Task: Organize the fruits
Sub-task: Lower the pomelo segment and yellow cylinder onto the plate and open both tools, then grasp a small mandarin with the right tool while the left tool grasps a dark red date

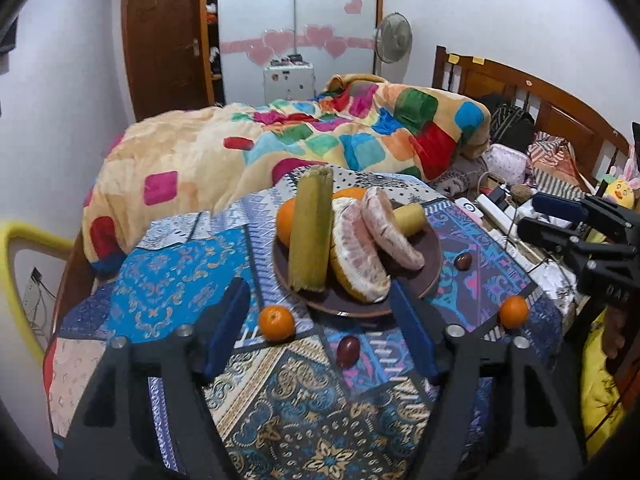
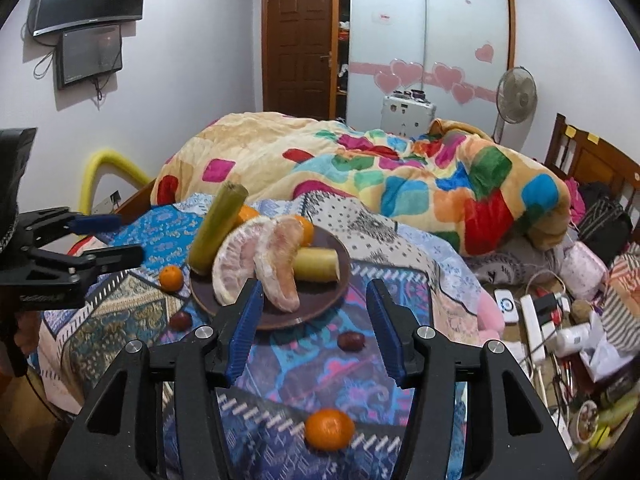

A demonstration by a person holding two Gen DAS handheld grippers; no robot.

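Right wrist view: peeled pink pomelo wedges [image 2: 256, 264] on brown plate [image 2: 320, 304], both grippers wide, empty.

Bed [image 2: 408, 248] w/ patterned patchwork cloth [image 1: 176, 280] over it. Directly on cloth: brown plate [image 2: 320, 304] of fruit, 2 loose oranges, one left of plate [image 1: 276, 323], one right [image 1: 514, 311], + 2 small dark red fruits [image 1: 347, 351] [image 1: 463, 261]. Colourful blanket [image 1: 320, 136] heaped behind.
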